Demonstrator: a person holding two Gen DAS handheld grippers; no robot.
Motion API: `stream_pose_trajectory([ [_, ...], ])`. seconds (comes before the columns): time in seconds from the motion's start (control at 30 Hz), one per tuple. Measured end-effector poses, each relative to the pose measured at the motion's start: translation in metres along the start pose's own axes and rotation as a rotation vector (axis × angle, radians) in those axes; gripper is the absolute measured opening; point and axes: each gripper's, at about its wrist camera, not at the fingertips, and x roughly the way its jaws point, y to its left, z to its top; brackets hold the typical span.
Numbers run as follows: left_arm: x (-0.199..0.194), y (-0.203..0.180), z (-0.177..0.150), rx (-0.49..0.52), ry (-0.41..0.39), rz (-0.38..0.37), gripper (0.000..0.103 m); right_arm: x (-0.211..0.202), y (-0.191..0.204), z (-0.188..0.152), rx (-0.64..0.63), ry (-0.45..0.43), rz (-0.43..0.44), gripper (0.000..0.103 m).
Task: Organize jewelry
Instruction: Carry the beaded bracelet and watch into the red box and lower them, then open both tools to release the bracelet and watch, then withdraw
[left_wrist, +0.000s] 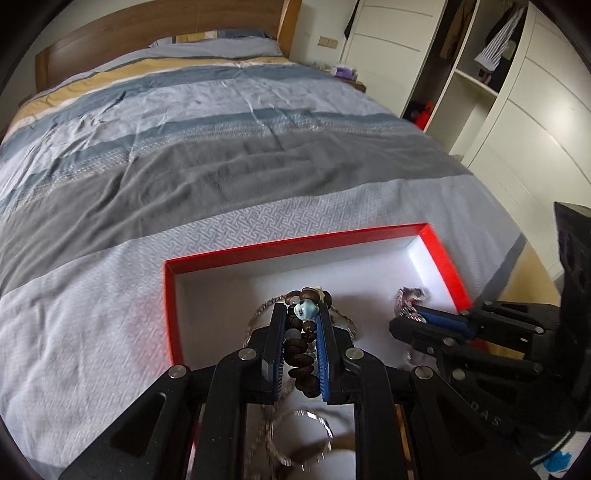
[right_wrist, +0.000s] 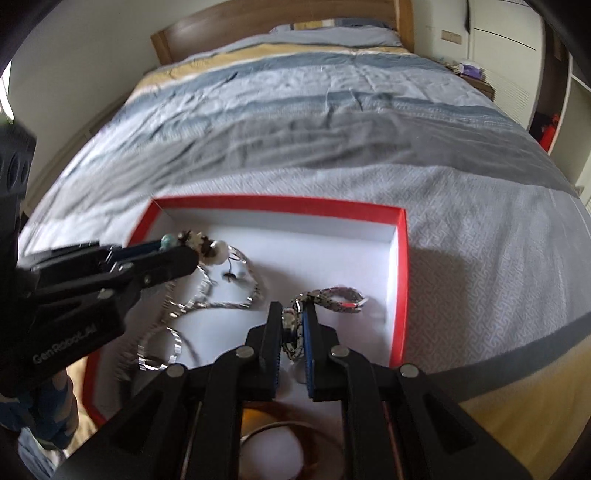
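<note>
gripping a beaded bracelet, left hand-held gripper over red box.

**Both grippers over the red box**

My right gripper clamps a metal watch inside the red box, near its right wall. My left gripper grips a beaded bracelet above the box's left half, over silver chains.

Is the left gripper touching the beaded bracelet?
Touching. The left wrist view shows the left gripper clamped on the beaded bracelet, beads pressed between both pads.
</note>
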Motion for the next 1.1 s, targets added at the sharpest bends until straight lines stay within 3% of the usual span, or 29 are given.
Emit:
stream_pose_trajectory([
  [0.3,0.018,0.007,0.005,-0.031,0.035,0.028,0.015,0.008,0.003,0.002,-0.126,0.012,-0.058,0.011],
  [0.43,0.009,0.009,0.005,-0.046,0.025,0.038,0.031,0.005,0.004,0.001,-0.143,0.021,-0.072,0.015],
  [0.5,0.002,0.009,0.003,-0.045,0.020,0.039,0.044,0.001,0.002,-0.001,-0.136,0.016,-0.079,0.019],
  [0.6,-0.009,0.009,0.001,-0.053,0.023,0.042,0.044,-0.011,0.001,-0.003,-0.130,0.005,-0.087,0.022],
  [0.73,-0.039,0.009,-0.007,-0.068,0.000,0.051,0.049,-0.036,0.002,-0.007,-0.111,-0.018,-0.097,0.022],
  [0.87,-0.082,0.015,-0.024,-0.111,-0.039,0.087,0.062,-0.065,0.012,-0.017,-0.065,-0.043,-0.102,0.025],
  [1.1,-0.156,0.027,-0.079,-0.141,-0.104,0.200,0.081,-0.105,0.052,-0.053,0.001,-0.100,-0.077,0.039],
])
